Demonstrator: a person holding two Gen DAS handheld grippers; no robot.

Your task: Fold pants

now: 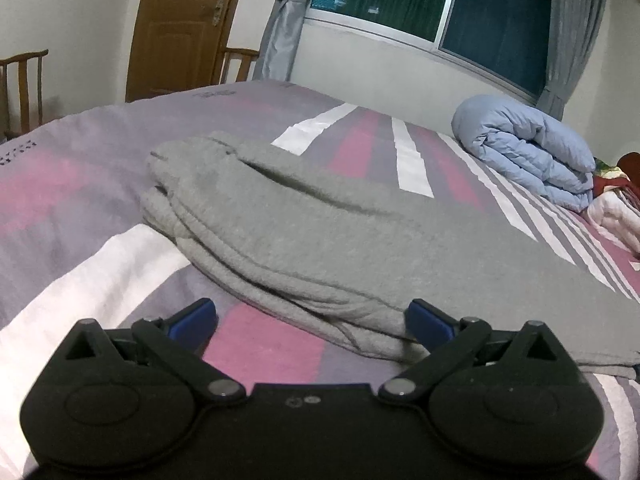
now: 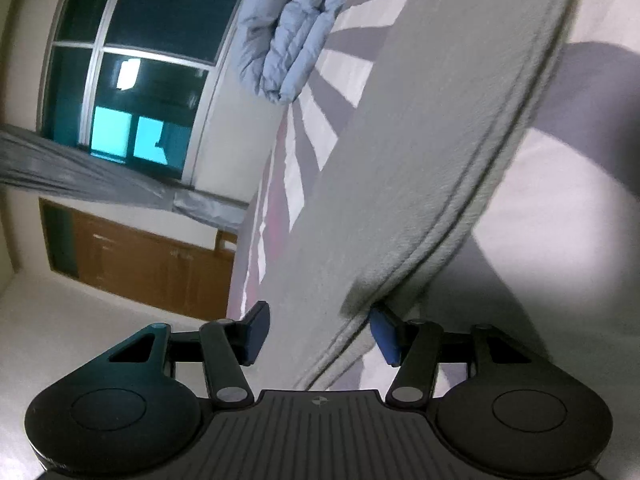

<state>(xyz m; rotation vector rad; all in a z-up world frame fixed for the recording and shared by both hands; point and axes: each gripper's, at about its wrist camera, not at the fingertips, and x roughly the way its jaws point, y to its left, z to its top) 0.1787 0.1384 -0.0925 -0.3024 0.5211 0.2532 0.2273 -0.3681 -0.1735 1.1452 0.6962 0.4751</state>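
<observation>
The grey pants (image 1: pixel 304 216) lie folded lengthwise on the bed (image 1: pixel 80 184), over its pink, grey and white striped cover. The left tool (image 1: pixel 312 320) hovers at their near edge, jaws spread wide, with only the edge of the cloth between them and neither pad pressing. The right tool (image 2: pixel 320 332) is turned on its side with the layered edge of the pants between its pads; its jaws stand apart, not clamped. A rolled blue quilt (image 1: pixel 528 152) sits near the window (image 1: pixel 440 4).
</observation>
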